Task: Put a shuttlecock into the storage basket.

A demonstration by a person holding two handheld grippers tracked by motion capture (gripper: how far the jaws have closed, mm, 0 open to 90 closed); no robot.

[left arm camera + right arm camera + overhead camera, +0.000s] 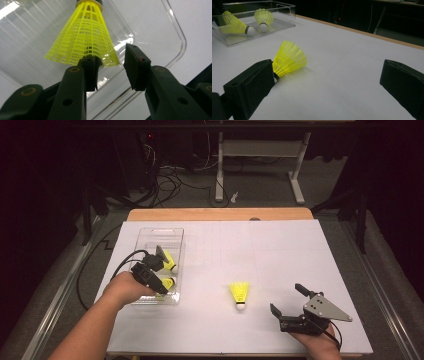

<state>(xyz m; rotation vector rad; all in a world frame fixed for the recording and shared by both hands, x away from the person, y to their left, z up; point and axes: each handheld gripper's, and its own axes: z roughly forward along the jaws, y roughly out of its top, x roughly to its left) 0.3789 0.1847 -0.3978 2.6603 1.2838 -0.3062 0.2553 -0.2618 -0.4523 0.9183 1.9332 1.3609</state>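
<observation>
Left tool released above a shuttlecock in the tray; high view adds the right tool, released, near another shuttlecock.

Bright table, black room all round it.
Light falls from overhead onto the white sheet, and beyond the table's far edge the floor and desk legs sink into gloom. Beside the clear tray the sheet glows evenly, shadows short and soft. In the left gripper view, white glare streaks run across the tray's bottom and along its curved rim, and the near black jaws are soft. In the right gripper view the loose shuttlecock, nearer than the tray, throws a faint yellow-tinted shadow on the sheet; both jaw pads blur up close, and the background is grainy and dark.
</observation>
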